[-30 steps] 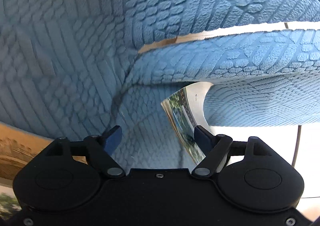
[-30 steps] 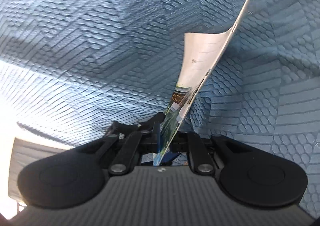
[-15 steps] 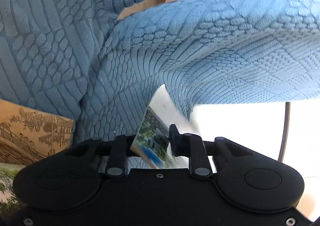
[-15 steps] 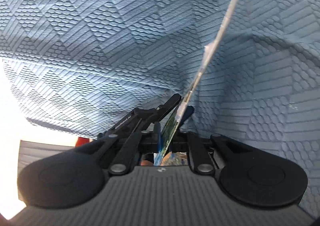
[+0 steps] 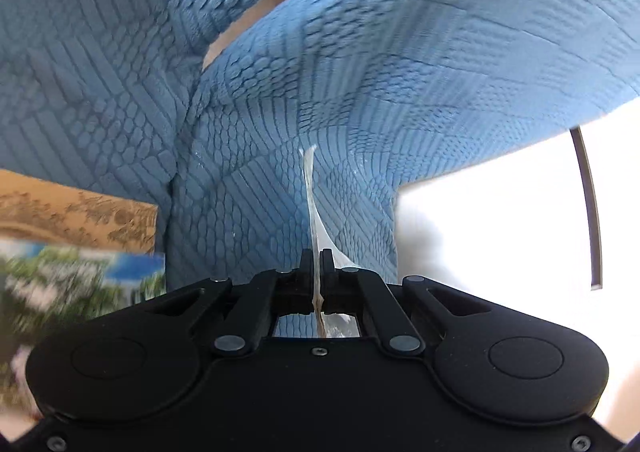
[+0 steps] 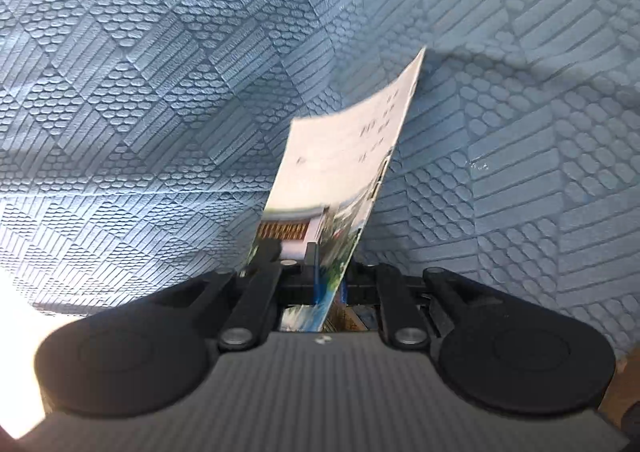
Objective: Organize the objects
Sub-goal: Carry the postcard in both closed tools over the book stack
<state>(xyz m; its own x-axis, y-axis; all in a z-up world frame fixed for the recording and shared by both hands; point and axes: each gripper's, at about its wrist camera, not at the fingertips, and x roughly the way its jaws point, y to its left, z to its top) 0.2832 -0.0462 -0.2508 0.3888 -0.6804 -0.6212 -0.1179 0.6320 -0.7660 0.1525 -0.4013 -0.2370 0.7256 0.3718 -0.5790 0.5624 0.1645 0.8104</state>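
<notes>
Postcards: one clamped edge-on in left gripper; another clamped in right gripper.
Progress: both lifted over blue quilt; placing remains.

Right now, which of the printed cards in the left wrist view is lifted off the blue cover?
The thin card, seen edge-on, clamped in the left tool; the brown card and photo card lie flat.

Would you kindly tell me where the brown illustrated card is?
In the left wrist view, the brown illustrated card lies at the left edge, against the blue textured fabric.
</notes>
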